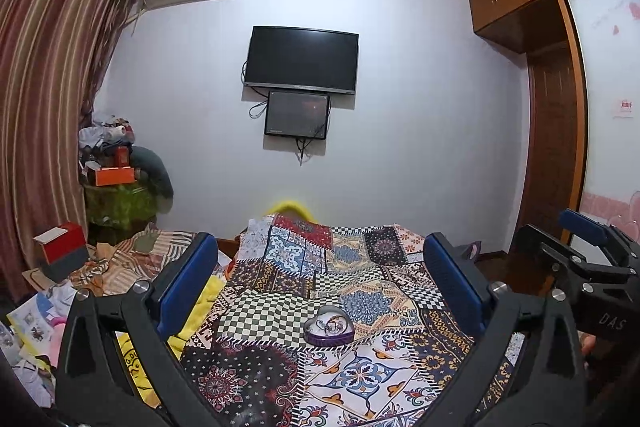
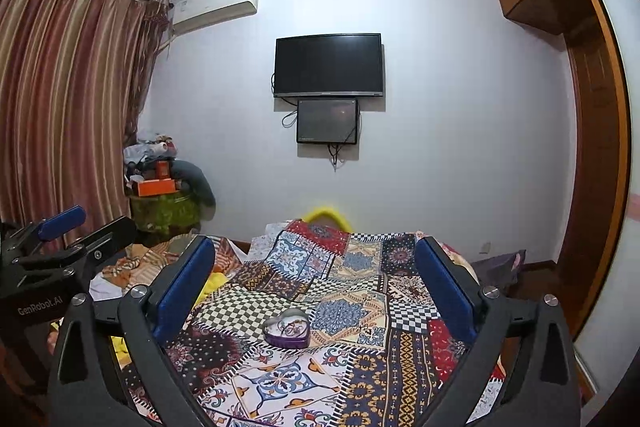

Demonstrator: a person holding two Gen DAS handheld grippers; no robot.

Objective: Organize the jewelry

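A purple heart-shaped box [image 1: 329, 327] with silver walls sits open on the patchwork bedspread [image 1: 360, 379], with small jewelry pieces inside. It also shows in the right wrist view [image 2: 287, 329]. My left gripper [image 1: 320, 267] is open and empty, held above the bed with the box between and beyond its fingers. My right gripper [image 2: 316, 269] is open and empty, raised the same way, with the box a little left of centre. Each gripper shows at the edge of the other's view: the right one [image 1: 592, 251] and the left one [image 2: 68, 235].
Clutter of boxes, papers and cloth [image 1: 64, 267] lies left of the bed. A stacked side table [image 1: 116, 187] stands by the striped curtain [image 1: 44, 107]. A television [image 1: 302, 61] hangs on the far wall. A wooden wardrobe [image 1: 560, 131] is at the right.
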